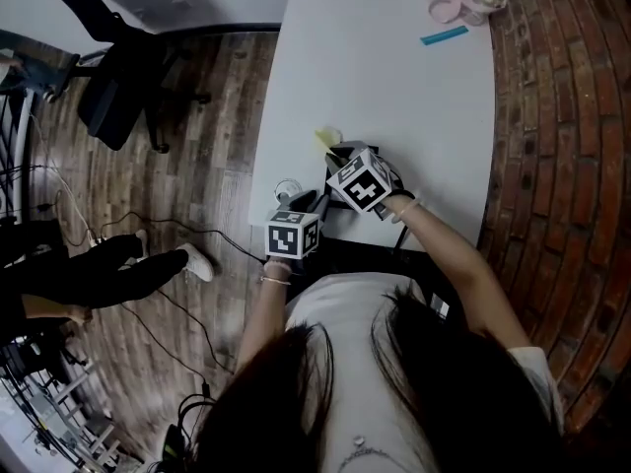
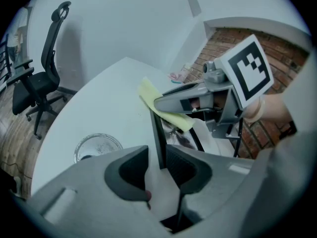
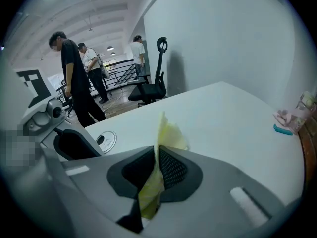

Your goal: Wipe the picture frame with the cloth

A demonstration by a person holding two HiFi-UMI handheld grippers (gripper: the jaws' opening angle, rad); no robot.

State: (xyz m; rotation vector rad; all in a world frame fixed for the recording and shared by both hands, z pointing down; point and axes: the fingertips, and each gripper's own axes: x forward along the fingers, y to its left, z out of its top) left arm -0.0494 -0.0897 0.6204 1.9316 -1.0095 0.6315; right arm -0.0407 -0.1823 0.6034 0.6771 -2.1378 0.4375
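Note:
The picture frame's black left edge [image 2: 158,135] stands upright between the jaws of my left gripper [image 2: 159,171]. It lies against the right pad [image 2: 185,168] with a gap to the left pad, so this gripper is open. A yellow cloth [image 3: 169,135] is pinched in my right gripper [image 3: 156,168], which is shut on it. In the left gripper view the right gripper [image 2: 163,103] presses the cloth [image 2: 148,92] onto the frame's top edge. From the head view both grippers, left [image 1: 314,205] and right [image 1: 337,154], sit near the white table's front edge [image 1: 296,87], with the cloth [image 1: 328,138] peeking out.
A round grommet [image 2: 97,146] sits in the table left of the frame. Pink items [image 1: 458,3] and a blue strip [image 1: 445,35] lie at the far corner. A brick wall [image 1: 562,116] runs along the right. An office chair [image 1: 123,92] and standing people [image 3: 74,78] are on the left.

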